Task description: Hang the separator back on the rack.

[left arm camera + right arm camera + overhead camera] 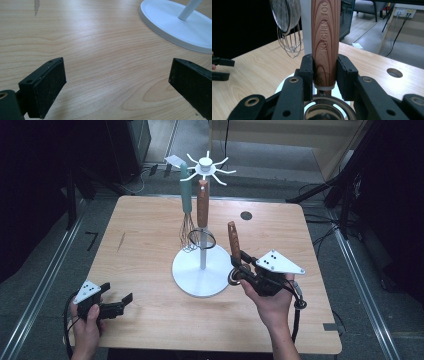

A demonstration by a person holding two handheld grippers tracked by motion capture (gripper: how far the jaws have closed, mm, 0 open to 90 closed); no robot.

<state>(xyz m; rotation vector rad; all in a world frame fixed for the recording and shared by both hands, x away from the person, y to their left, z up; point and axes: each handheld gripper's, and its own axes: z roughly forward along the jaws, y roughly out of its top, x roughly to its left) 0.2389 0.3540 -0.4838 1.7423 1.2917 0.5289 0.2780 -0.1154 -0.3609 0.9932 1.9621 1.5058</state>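
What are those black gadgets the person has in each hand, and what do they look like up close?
Each hand carries a black two-jaw tool. The left gripper and the right gripper both wear a pale grey three-cornered plate dotted with small dark marks, and a black cable trails from each. Seen close, the jaws are blocky black pads on arms with round rivet holes. No sleeves reach the forearms in the high view.
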